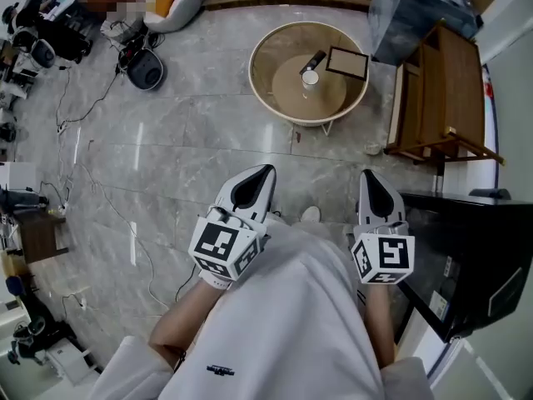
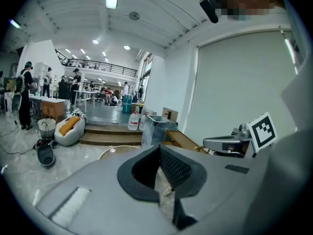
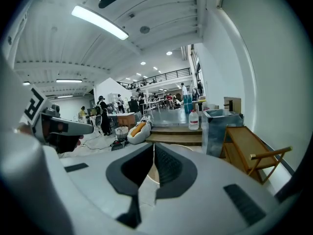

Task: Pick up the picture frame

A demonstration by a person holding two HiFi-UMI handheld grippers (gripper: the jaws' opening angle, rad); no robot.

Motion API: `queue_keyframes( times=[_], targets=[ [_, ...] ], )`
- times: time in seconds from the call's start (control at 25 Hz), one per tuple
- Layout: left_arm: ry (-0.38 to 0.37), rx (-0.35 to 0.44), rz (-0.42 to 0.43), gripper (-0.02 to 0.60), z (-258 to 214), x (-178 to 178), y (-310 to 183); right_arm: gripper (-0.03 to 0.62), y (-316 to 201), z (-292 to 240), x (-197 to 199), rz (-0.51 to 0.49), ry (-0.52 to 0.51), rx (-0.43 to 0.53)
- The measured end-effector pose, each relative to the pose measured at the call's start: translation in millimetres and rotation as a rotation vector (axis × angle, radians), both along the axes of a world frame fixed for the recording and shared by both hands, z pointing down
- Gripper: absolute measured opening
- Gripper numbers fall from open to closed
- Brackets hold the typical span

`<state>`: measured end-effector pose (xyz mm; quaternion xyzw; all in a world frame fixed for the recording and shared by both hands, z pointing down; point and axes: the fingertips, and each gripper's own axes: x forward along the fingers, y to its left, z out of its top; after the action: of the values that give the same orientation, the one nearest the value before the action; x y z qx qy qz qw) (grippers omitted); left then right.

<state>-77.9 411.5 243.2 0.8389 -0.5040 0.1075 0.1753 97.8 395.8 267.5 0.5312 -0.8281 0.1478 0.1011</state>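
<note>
The picture frame, dark-edged with a brown face, lies on the right side of a round beige table. A white cup and a dark remote-like object lie beside it. My left gripper and right gripper are held side by side over the marble floor, well short of the table, and both point toward it. Both are shut with nothing between the jaws. In the left gripper view the shut left gripper hides most of the table. In the right gripper view the right gripper is shut too.
A wooden folding stand stands right of the table, with a plastic-wrapped box behind it. A black cabinet sits close on my right. Cables run over the floor at left, near a dark round device.
</note>
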Motion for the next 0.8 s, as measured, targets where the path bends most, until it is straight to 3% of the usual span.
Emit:
queue_keyframes(
  times=[0.2,0.44,0.64,0.8],
  targets=[
    [-0.005,-0.007,0.001,0.003,3.5,7.6,-14.5,0.006,-15.9,-2.3,16.3,0.011,-0.032,-0.001],
    [0.025,-0.017,0.021,0.003,16.9,12.7,-65.4,0.006,-73.5,9.9,17.1,0.044,-0.06,-0.018],
    [0.054,-0.033,0.089,0.003,24.2,21.7,-145.7,0.006,-143.7,7.3,19.4,0.107,-0.124,-0.023],
    [0.087,-0.007,0.134,0.003,1.6,23.0,-220.7,0.006,-204.1,-5.8,21.3,0.155,-0.102,-0.027]
  ],
)
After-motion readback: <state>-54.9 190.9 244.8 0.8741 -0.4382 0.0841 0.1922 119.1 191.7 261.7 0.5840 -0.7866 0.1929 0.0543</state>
